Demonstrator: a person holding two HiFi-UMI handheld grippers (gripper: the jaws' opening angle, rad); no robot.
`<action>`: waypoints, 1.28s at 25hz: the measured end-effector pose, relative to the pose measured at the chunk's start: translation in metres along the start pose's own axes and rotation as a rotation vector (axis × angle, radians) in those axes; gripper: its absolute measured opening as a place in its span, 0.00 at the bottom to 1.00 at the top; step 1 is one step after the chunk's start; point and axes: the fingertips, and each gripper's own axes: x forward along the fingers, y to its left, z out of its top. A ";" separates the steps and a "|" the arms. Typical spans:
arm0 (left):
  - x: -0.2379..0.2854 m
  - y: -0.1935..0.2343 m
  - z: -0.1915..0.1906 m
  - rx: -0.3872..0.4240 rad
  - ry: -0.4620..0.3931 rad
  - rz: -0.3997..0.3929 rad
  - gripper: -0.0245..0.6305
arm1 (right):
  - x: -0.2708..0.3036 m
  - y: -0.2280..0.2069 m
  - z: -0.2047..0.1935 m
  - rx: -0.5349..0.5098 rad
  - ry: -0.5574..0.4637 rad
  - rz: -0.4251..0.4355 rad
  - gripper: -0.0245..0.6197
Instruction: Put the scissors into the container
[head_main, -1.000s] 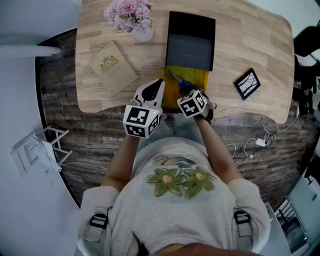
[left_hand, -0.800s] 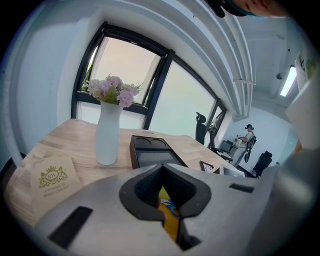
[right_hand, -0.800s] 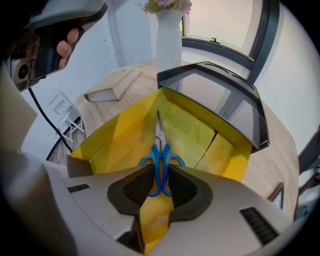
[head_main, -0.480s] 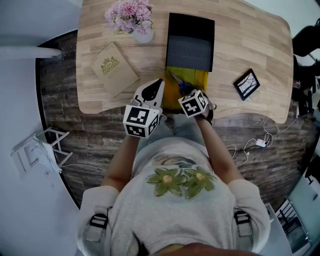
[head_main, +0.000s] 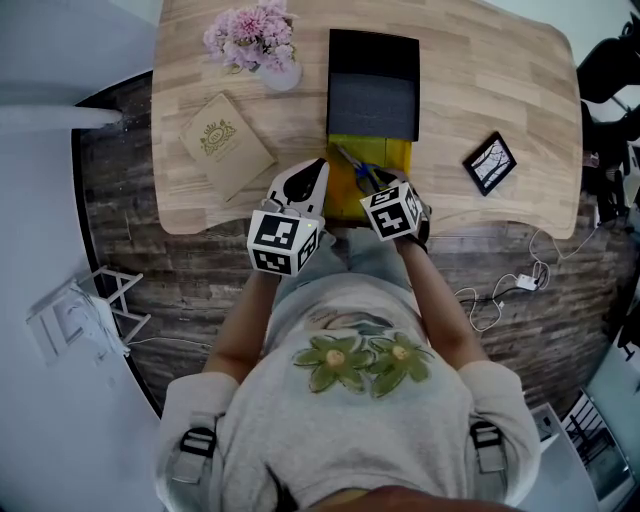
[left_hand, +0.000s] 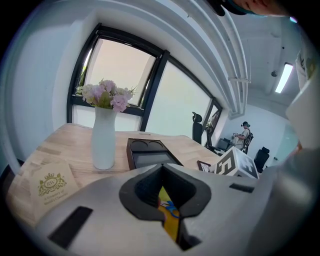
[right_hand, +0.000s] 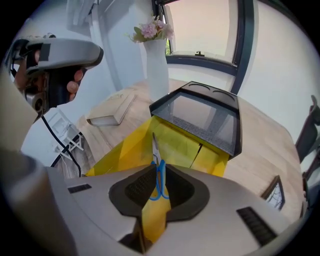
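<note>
On the light wooden tabletop (head_main: 480, 70) stands a black rectangular open-topped container (head_main: 373, 42), with its long side running away from the person. Its flat grey inner floor is in plain sight, and the left gripper view shows two round recesses at its far end. A bright yellow folded sheet (head_main: 392, 156) lies just in front of the container, its far edge against the near wall.

The blue-handled scissors (head_main: 356, 166) lie flat on this yellow sheet, outside the container. Their metal blades point away and a little left, towards the container's near left corner, and the handle loops are nearest the person.

The right gripper (right_hand: 157, 165) hangs over the near end of the sheet, directly above the scissors. Its grey fingers (right_hand: 215, 210) are drawn together with only a thin slit between them. The blue loops show through the dark hollow behind the tips, and the blades run out beyond them. The scissors lie on the sheet rather than pinched between the fingers.

The left gripper (left_hand: 163, 166) sits just left of the sheet, at the near edge of the tabletop. Its fingers (left_hand: 105, 200) are likewise brought together on nothing, with a sliver of yellow and blue visible through the hollow.

Farther left are a white vase of pink flowers (head_main: 262, 45) and a tan book with a gold emblem (head_main: 226, 146). A small black-framed picture (head_main: 490, 162) lies to the right of the sheet.
</note>
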 end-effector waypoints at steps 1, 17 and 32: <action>0.000 -0.001 0.001 0.003 0.000 -0.003 0.05 | -0.003 -0.001 0.002 0.005 -0.011 -0.003 0.12; -0.001 -0.028 0.014 0.069 -0.007 -0.083 0.05 | -0.063 -0.002 0.034 0.077 -0.243 0.014 0.05; -0.008 -0.052 0.010 0.121 0.029 -0.148 0.05 | -0.120 0.012 0.048 0.137 -0.381 0.089 0.05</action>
